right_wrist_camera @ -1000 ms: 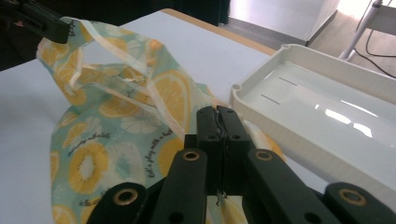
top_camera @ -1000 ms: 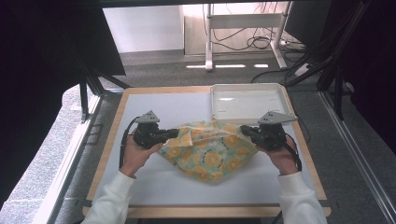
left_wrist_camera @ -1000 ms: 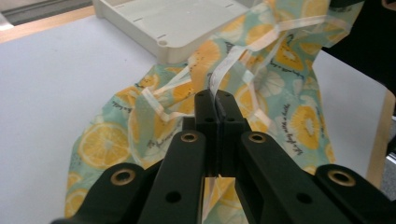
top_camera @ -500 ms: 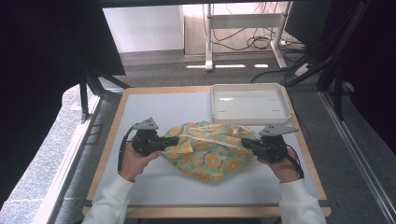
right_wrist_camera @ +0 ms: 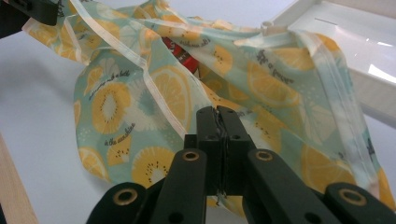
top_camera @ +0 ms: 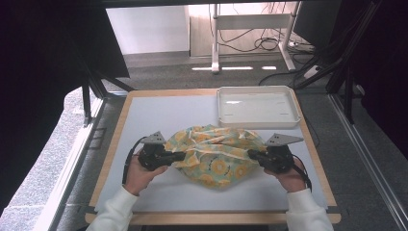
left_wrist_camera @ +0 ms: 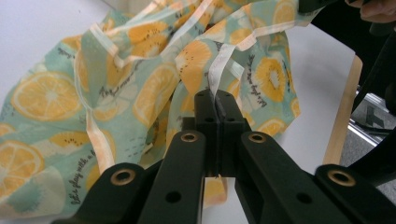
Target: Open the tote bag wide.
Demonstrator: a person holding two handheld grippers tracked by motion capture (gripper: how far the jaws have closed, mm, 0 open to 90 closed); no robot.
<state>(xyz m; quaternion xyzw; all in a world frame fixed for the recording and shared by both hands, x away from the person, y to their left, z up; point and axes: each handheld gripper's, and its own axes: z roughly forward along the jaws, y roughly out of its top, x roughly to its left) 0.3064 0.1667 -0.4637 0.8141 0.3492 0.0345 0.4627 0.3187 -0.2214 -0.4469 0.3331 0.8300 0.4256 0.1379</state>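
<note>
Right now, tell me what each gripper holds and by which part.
Both hold the lemon-print cloth: the left gripper pinches its left edge, the right gripper its right edge, each on the pale hem.

The high view is evenly lit from above: the white surface (top_camera: pixel 159 120) is bright and matte, while the room at nine and three o'clock falls into near black. Glare streaks lie on the floor at twelve o'clock and on the floor of the white tray (top_camera: pixel 255 107). Shadows under the patterned cloth (top_camera: pixel 214 156) are soft and faint. That view is sharp but slightly grainy. In both gripper views the cloth is crisp at mid-distance, the black tool arms at six o'clock are soft, and the corners blur a little.
</note>
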